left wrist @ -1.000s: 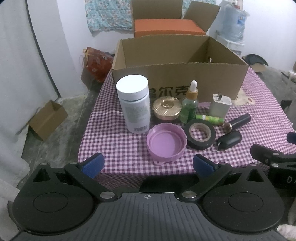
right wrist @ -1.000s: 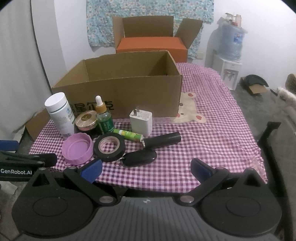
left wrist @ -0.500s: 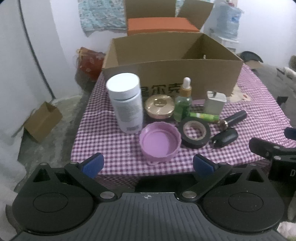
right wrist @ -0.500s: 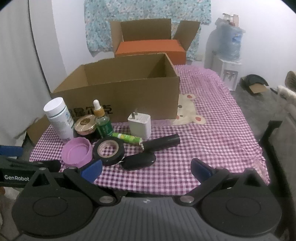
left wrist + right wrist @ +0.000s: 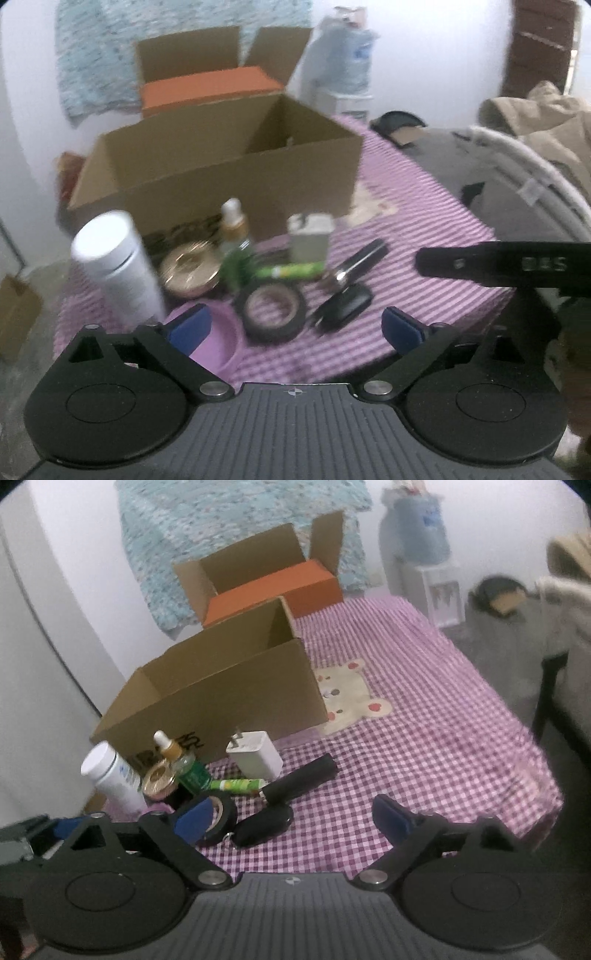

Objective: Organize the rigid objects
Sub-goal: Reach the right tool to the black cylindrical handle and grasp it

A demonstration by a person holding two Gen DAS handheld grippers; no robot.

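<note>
Both grippers hung wide and empty, jaws just easing inward. Just beyond the right gripper (image 5: 291,814), slightly left, lay the black key fob (image 5: 264,825), long axis slanting far-right; the left gripper (image 5: 295,328) hovered nearer the purple lid (image 5: 218,341). The cardboard box (image 5: 221,698) stood farther.

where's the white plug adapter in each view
Left wrist view: the white plug-in charger block stands centre frame, in front of the open brown cardboard box, behind the green tube.
Right wrist view: the charger block sits left of centre, at the box's front wall, prongs up.
Shared landmark: the black roll of tape lies nearer the camera than the block in both.
</note>
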